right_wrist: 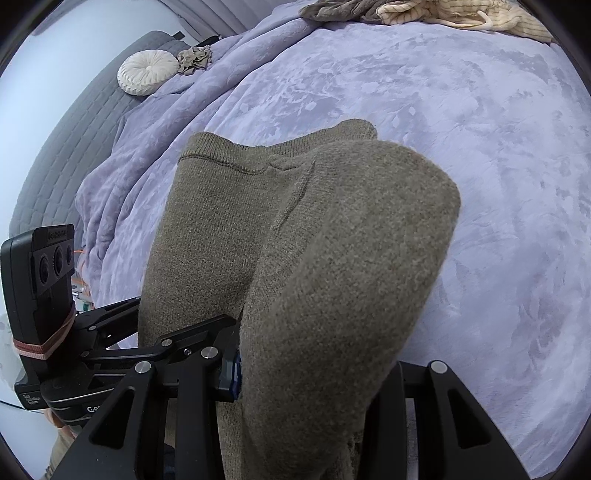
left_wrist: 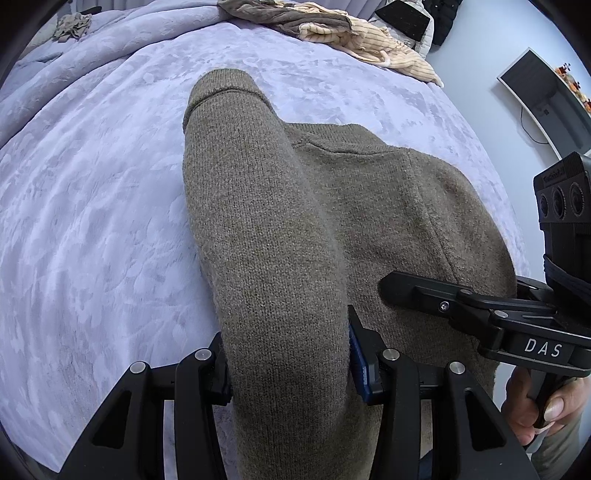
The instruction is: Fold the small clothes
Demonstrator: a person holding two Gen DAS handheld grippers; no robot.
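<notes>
An olive-brown knitted sweater (left_wrist: 369, 206) lies on the lilac blanket (left_wrist: 92, 221), partly folded, its hem toward the far side. My left gripper (left_wrist: 290, 363) is shut on a thick doubled fold of it that rises between the jaws and hides the fingertips. The right gripper (left_wrist: 480, 310) reaches in from the right over the sweater's near edge, held by a hand (left_wrist: 535, 410). In the right wrist view the sweater (right_wrist: 229, 229) bulges up through my right gripper (right_wrist: 310, 380), shut on its own fold. The left gripper (right_wrist: 122, 332) shows at the left edge.
A heap of beige striped and brown clothes (left_wrist: 332, 26) sits at the bed's far edge. A small crumpled garment (right_wrist: 195, 59) and a round white cushion (right_wrist: 147, 72) lie by the grey headboard (right_wrist: 74, 122). A monitor (left_wrist: 543, 92) stands at the right wall.
</notes>
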